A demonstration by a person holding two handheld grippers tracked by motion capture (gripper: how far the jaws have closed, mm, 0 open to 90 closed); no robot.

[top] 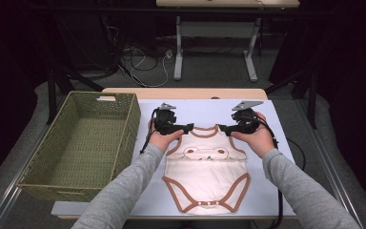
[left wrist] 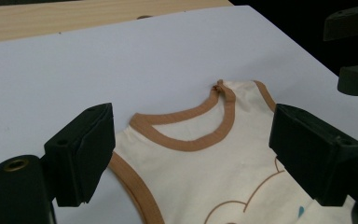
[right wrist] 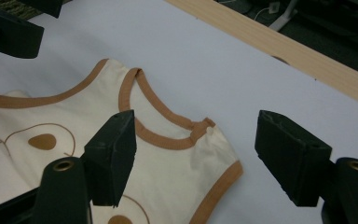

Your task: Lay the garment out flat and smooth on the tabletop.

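— Bodysuit [top: 206,171] first, since that's what both hands are about: look at the fingers. The left gripper [top: 189,127] has its fingers [left wrist: 85,151] spread wide, nothing pinched between them, hovering just above the shoulder strap at that side. The right gripper [top: 222,127] is the same, fingers [right wrist: 113,154] apart and released over the other strap, clear of the cloth.

— So nothing is held?

— Nothing. The cream bodysuit with brown trim lies flat and face up on the white sheet [top: 271,191] covering the bench [top: 181,93], neck away from the person, snap end toward them, the bear print [top: 206,152] showing. Both shoulders sit smooth on the sheet.

— Which step would you call it?

— I'd judge it laid out and let go, with the fold not yet started. The wicker basket [top: 57,188] stands beside the sheet at the left, and I take it for where the garment ends up.

— And the next move?

— Probably a fresh pinch on thin fabric. The fingers must come down low and close on trim alone, both sides evenly, or the cloth will bunch and skew.
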